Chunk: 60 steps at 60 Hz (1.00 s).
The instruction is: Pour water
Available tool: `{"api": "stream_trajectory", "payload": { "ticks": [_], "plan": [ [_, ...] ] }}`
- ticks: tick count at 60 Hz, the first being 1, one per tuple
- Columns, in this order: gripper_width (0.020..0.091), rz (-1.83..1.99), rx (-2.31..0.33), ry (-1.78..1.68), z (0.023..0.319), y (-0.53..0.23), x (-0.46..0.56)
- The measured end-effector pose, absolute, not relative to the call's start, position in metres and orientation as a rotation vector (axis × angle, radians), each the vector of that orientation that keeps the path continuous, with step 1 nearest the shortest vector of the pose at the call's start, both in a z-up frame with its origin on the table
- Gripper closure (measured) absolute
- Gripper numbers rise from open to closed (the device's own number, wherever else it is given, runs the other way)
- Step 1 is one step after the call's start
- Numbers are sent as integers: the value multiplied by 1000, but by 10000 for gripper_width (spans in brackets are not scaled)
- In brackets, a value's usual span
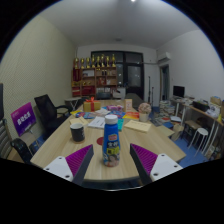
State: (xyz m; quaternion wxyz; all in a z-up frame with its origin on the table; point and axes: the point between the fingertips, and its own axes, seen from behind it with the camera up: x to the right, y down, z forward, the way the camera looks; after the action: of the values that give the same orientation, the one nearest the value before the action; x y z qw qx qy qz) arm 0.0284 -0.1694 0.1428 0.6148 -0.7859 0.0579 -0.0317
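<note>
I see my gripper (111, 160) spread wide, its pink pads (78, 158) flanking a blue printed can (111, 141) that stands on the wooden table (150, 140) between the fingers, gaps either side. Its label is too small for me to read. Left of it sits a dark cup (77, 131); beyond, clutter covers the table. A purple sign (23, 118) with white letters hangs on a chair further left

A long wooden table (62, 140) runs toward 12 o'clock. On it a bottle (111, 141) stands nearest, a dark cup (77, 131) at its 10 o'clock, papers (138, 126) at 1 o'clock, clutter beyond.
</note>
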Motion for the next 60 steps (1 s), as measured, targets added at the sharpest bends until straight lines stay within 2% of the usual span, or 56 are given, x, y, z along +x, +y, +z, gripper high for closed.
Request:
{"api": "stream_trajectory", "payload": {
  "ticks": [21,24,35,37,43,45,50,60],
  "plan": [
    [273,-45,-1765,99,86,-30,35],
    [551,-40,-1803,102,70,-21,37],
    [579,-21,-1747,141,71,-8,37],
    [611,-9,-1758,149,71,-7,38],
    [627,-1,-1813,148,70,-8,35],
    [655,4,-1841,146,71,-8,35],
    [655,-7,-1881,120,87,-3,42],
    [654,-294,-1871,-123,165,24,68]
  ]
}}
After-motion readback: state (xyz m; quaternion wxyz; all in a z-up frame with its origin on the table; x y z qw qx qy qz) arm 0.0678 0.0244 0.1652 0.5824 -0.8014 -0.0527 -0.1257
